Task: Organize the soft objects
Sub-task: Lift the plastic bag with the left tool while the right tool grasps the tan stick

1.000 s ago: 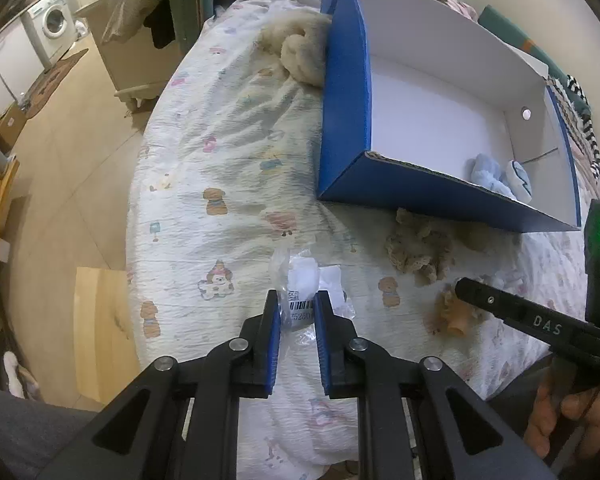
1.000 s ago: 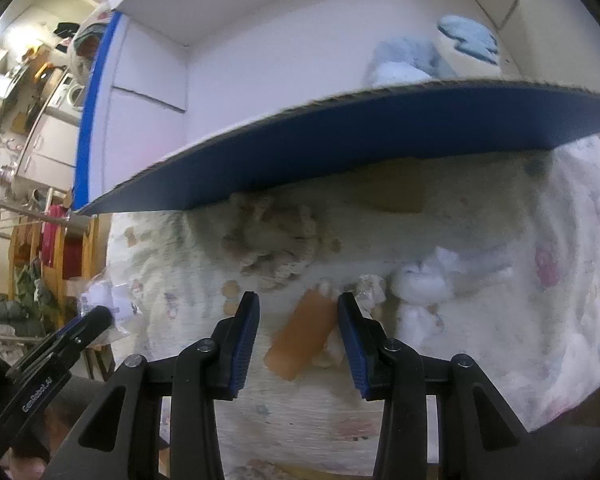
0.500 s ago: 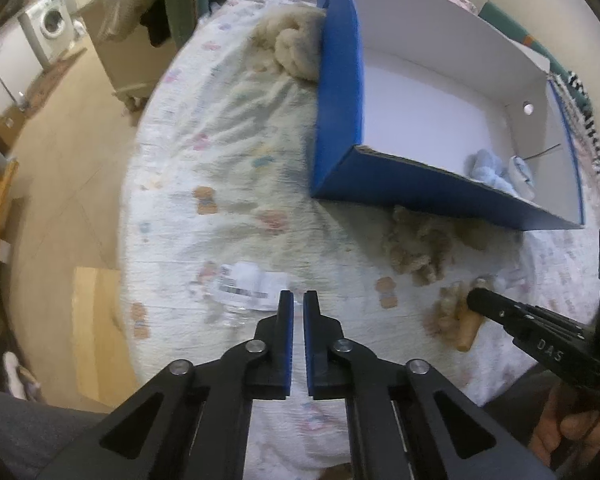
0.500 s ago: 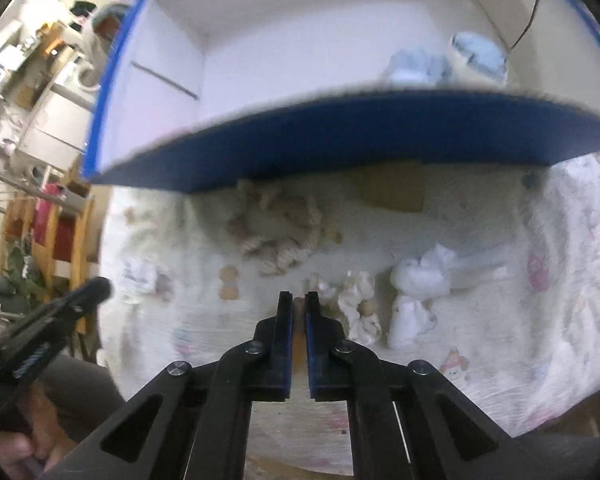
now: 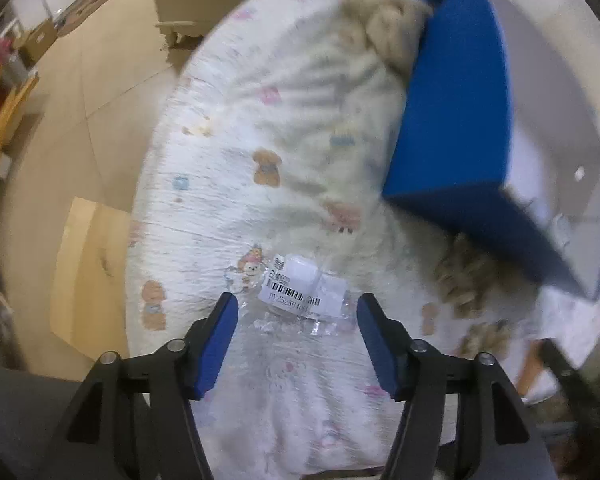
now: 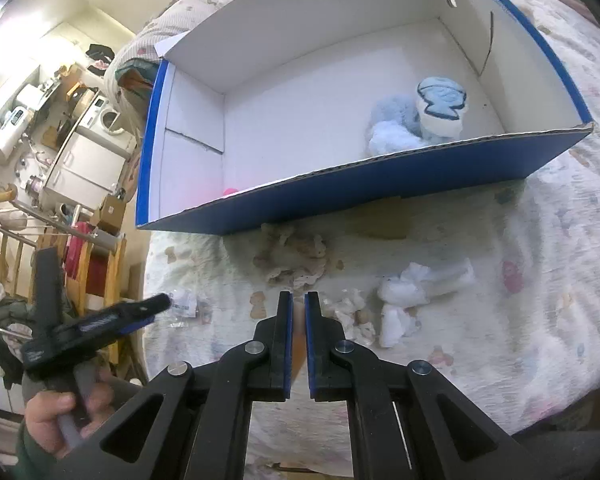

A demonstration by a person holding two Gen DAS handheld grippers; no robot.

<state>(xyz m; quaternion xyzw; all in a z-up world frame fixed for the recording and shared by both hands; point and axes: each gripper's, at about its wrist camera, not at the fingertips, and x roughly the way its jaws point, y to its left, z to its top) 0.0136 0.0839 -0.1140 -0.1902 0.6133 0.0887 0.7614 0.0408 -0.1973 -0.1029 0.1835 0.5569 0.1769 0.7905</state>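
1. Left gripper (image 5: 296,312) wide open, holding nothing, over plastic packet (image 5: 300,292) near the bed's (image 5: 284,128) front edge.
2. Right gripper (image 6: 296,300) clamped on orange toy (image 6: 298,320).
3. Blue plush (image 6: 416,120) in box (image 6: 380,184), right corner.

Two handheld grippers working side by side

The left gripper (image 5: 298,312) is hanging with its jaws spread wide, while the right gripper (image 6: 299,312) is pinching nearly closed; a hand (image 6: 64,412) is clutching the left handle.
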